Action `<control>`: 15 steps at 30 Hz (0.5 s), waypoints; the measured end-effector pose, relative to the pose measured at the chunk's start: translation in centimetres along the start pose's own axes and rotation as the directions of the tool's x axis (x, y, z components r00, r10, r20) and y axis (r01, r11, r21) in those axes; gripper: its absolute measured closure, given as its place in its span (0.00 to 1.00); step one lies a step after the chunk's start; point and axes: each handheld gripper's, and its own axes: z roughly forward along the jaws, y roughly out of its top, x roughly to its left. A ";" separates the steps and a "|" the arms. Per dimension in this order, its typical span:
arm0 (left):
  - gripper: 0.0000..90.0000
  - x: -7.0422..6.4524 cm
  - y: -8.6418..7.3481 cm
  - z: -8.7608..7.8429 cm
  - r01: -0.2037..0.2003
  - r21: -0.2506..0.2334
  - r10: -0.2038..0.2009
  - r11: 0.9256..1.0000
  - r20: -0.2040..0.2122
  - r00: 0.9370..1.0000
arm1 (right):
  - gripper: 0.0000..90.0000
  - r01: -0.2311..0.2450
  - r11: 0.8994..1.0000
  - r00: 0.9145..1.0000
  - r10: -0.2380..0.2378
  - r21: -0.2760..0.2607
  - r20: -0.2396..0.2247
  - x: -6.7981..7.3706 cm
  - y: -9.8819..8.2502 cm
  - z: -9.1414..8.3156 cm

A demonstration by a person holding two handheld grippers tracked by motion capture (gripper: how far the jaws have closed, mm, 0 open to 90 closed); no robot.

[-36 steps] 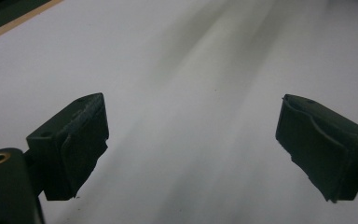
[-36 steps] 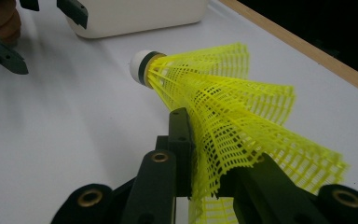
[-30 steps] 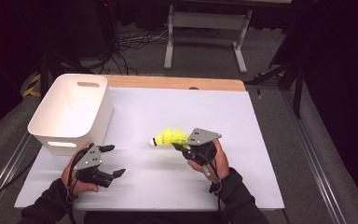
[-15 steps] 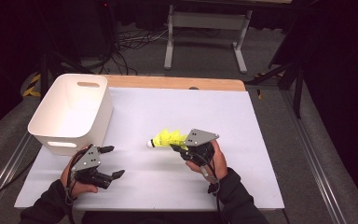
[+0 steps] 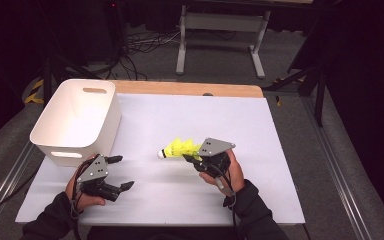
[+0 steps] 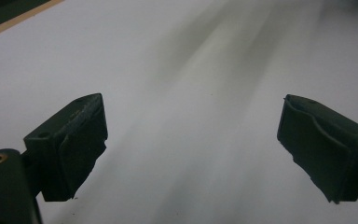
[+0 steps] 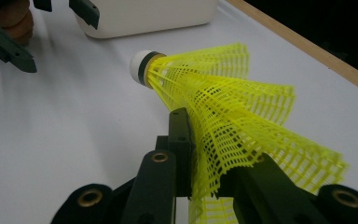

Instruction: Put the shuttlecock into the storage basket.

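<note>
At mid-table, right gripper [image 5: 192,156] pinches the yellow shuttlecock [image 5: 176,149] by its skirt, cork aimed at the white bin [image 5: 75,120], likely drop target. Left gripper [image 5: 116,172] idles, jaws wide, empty.

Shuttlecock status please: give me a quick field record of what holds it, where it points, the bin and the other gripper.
held item: yellow shuttlecock, skirt pinched flat
holder: right gripper, shut on the skirt
cork end: white, pointing toward the white bin
bin: at the table's left edge, nothing visible inside
left gripper: jaws wide apart, nothing between them, low over the white surface
</note>
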 end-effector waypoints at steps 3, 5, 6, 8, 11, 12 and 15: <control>0.10 0.1 0.1 0.1 -0.007 0.002 0.007 1.000 -0.006 1.000 | 0.91 0.009 1.000 1.000 -0.009 0.002 0.001 0.1 0.1 0.0; 0.10 0.1 0.1 0.2 -0.010 0.005 0.010 1.000 -0.006 1.000 | 0.91 0.010 1.000 1.000 -0.010 0.003 0.002 0.1 0.1 0.0; 0.10 0.1 0.2 0.2 -0.009 0.004 0.009 1.000 -0.007 1.000 | 0.91 0.012 1.000 1.000 -0.012 0.004 0.002 0.2 0.1 0.0; 0.10 0.3 0.5 0.6 -0.003 0.003 0.003 1.000 -0.002 1.000 | 0.91 0.013 1.000 1.000 -0.013 0.008 0.001 0.1 0.1 0.1; 0.10 0.3 0.8 1.1 -0.005 0.007 0.005 1.000 0.014 1.000 | 0.91 0.022 1.000 1.000 -0.022 0.008 0.000 0.2 0.3 0.1; 0.10 0.4 0.9 1.3 -0.016 0.012 0.015 1.000 0.013 1.000 | 0.91 0.025 1.000 1.000 -0.025 0.009 0.001 0.2 0.3 0.2; 0.10 0.4 1.1 1.7 -0.016 0.016 0.015 1.000 0.018 1.000 | 0.91 0.036 0.999 0.999 -0.036 0.015 -0.001 0.3 0.4 0.4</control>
